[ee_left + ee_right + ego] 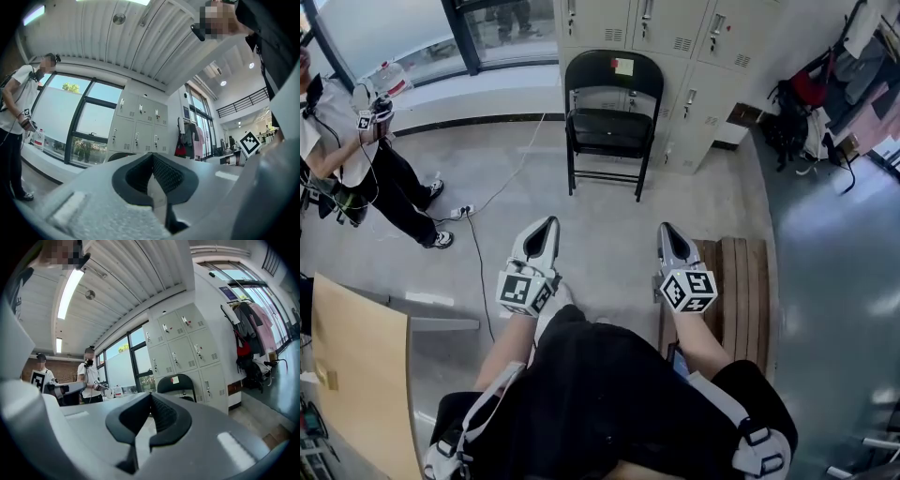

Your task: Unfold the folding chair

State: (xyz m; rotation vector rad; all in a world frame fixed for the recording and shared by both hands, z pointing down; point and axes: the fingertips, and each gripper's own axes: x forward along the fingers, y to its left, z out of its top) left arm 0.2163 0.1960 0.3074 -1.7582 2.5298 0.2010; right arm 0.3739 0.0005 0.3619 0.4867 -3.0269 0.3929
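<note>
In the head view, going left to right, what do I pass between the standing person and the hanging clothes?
standing person → left tool → black folding chair → right tool → wooden slatted board → hanging clothes

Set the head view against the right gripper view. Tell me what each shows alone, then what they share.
Head view only: the floor, with a power strip and a slatted wooden bench.
Right gripper view only: the ribbed ceiling with a lit strip light.
Both: the black folding chair, already standing open before the grey lockers; a standing person in a white shirt; and the right gripper, its jaws together with nothing between them.
</note>
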